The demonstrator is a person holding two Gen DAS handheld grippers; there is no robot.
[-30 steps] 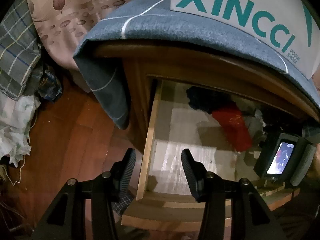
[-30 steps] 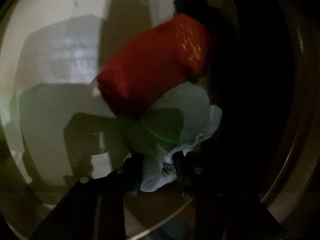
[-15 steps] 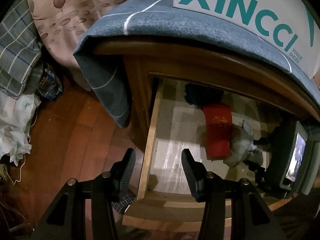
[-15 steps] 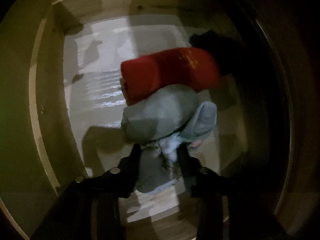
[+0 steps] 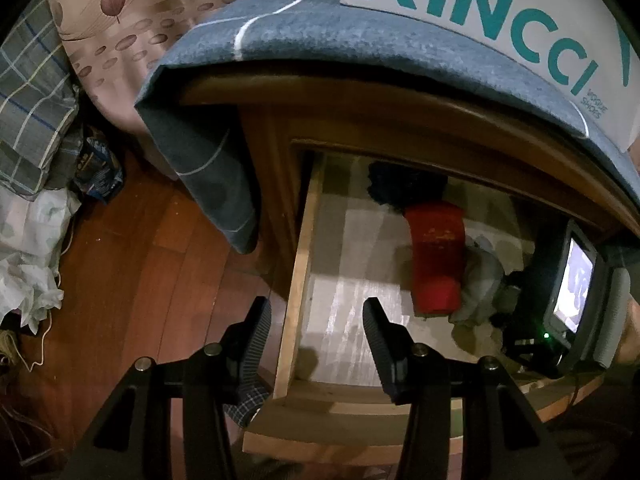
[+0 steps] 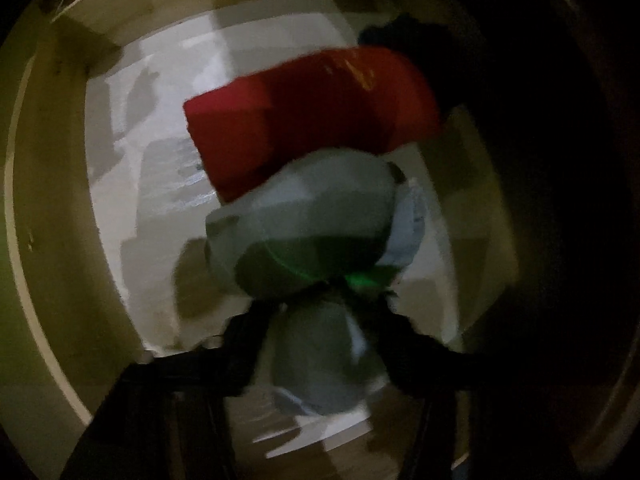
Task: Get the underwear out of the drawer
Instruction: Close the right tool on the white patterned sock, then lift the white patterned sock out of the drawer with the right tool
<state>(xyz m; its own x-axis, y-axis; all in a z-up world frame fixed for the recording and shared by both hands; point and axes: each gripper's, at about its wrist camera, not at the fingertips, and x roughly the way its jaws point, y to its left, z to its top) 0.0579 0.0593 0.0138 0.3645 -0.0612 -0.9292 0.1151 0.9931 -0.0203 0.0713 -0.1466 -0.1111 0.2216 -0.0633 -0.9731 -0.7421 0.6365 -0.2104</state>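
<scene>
The wooden drawer stands open, lined with pale paper. Inside lie a red folded garment, a dark garment behind it, and pale grey-blue underwear. My right gripper is inside the drawer and is shut on the grey-blue underwear, which bunches between its fingers and touches the red garment. My left gripper is open and empty, hovering over the drawer's front left corner.
A blue-grey cloth and a white XINCCI shoe box cover the cabinet top. Wood floor lies to the left with bedding and crumpled bags. The drawer's front edge is near me.
My right gripper has drawn the grey-blue underwear toward the drawer front, dragging the red garment along. The left gripper has barely moved.
</scene>
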